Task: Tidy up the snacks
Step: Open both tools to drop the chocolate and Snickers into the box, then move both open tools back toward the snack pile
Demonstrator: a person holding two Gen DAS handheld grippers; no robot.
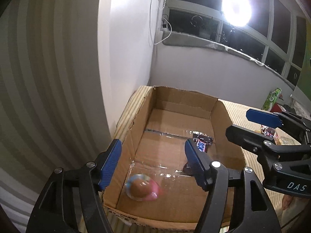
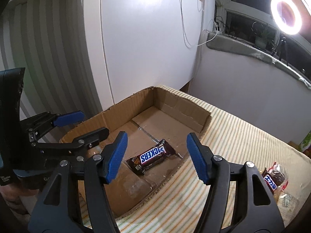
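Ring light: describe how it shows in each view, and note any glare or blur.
Left wrist view: the ring light blows out to a solid white blob; tape on the cardboard box floor glints; the pink-wrapped snack is blurred. Right wrist view: its ring shape is clear; the Snickers bar is sharp.

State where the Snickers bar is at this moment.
The Snickers bar lies flat on the floor of the cardboard box, near its right wall. In the right wrist view it sits just ahead of the open right gripper.
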